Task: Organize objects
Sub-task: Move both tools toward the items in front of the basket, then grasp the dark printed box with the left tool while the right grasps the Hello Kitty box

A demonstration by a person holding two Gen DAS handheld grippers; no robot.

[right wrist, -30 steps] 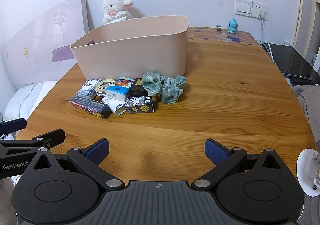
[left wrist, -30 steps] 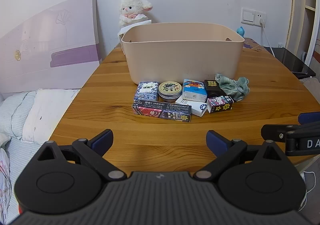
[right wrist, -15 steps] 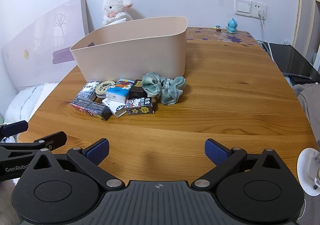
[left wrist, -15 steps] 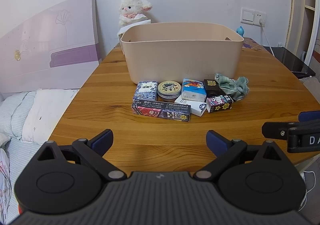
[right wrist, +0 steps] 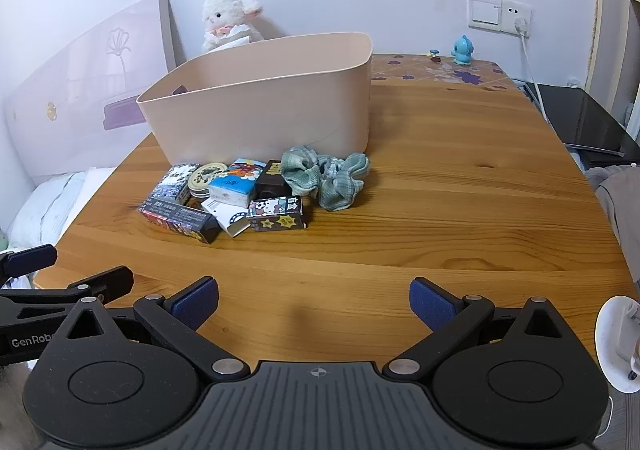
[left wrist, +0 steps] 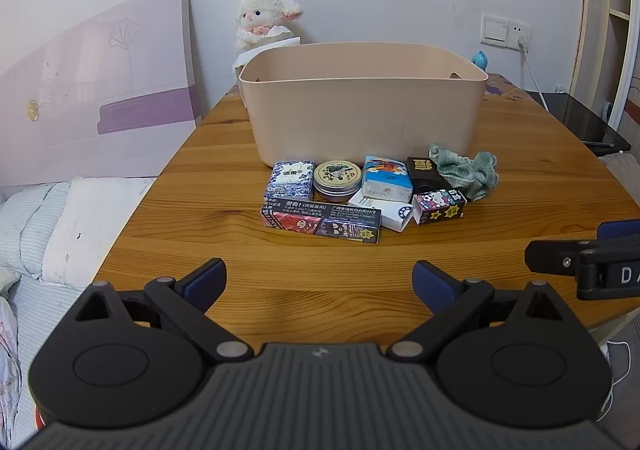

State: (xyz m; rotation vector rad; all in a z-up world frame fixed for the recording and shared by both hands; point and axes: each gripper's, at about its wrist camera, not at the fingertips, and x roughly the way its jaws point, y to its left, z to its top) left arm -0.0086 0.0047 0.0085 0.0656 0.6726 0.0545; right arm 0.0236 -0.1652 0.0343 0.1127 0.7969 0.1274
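Observation:
A beige plastic bin (left wrist: 362,109) (right wrist: 264,105) stands on the wooden table (left wrist: 400,262). In front of it lies a cluster: a long dark box (left wrist: 320,220), a blue-white patterned box (left wrist: 290,179), a round tin (left wrist: 337,177), a blue tissue pack (left wrist: 387,179), a black box (left wrist: 424,171), a cartoon box (left wrist: 439,206) and a green scrunchie (left wrist: 466,169) (right wrist: 326,173). My left gripper (left wrist: 319,280) is open and empty, over the near table edge. My right gripper (right wrist: 314,304) is open and empty, also short of the cluster.
A plush lamb (left wrist: 264,21) sits behind the bin. A purple-white board (left wrist: 96,89) leans on the wall at left, above bedding (left wrist: 52,226). A blue figurine (right wrist: 462,49) and a wall socket with cable (right wrist: 516,19) are at the back right.
Both grippers have drifted slightly backward and upward; the view of the cluster shifted a little. Nothing on the table moved.

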